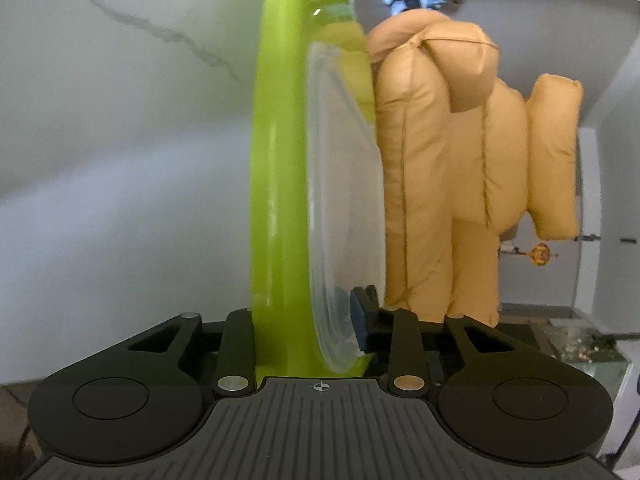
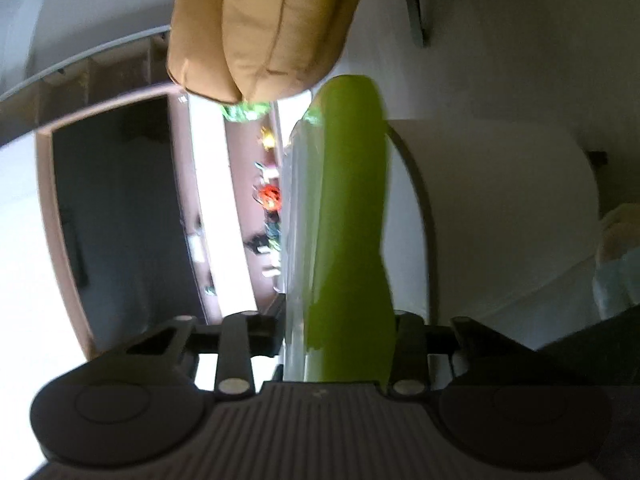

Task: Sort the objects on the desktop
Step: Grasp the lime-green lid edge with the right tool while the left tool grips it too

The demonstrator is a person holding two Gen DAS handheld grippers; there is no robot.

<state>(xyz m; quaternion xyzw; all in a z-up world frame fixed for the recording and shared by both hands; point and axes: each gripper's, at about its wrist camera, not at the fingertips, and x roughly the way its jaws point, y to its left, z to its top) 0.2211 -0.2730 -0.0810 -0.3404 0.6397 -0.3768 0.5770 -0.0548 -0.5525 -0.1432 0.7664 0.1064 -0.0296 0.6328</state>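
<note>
A lime-green tray [image 1: 276, 184] with a clear plastic liner or lid [image 1: 344, 216] against it stands edge-on between my fingers. A tan stuffed fabric item [image 1: 452, 176] rests against its inner side. My left gripper [image 1: 312, 320] is shut on the tray's rim; a blue pad [image 1: 360, 324] presses the clear layer. In the right wrist view the same green tray [image 2: 352, 216] runs up between the fingers, and my right gripper [image 2: 340, 332] is shut on its rim. The tan item [image 2: 260, 28] hangs at the top.
A white marbled wall [image 1: 120, 120] lies left of the tray. The right wrist view is blurred and shows a dark doorway [image 2: 116, 208], a bright strip with small coloured objects [image 2: 268, 196], and a white rounded surface [image 2: 500, 216] on the right.
</note>
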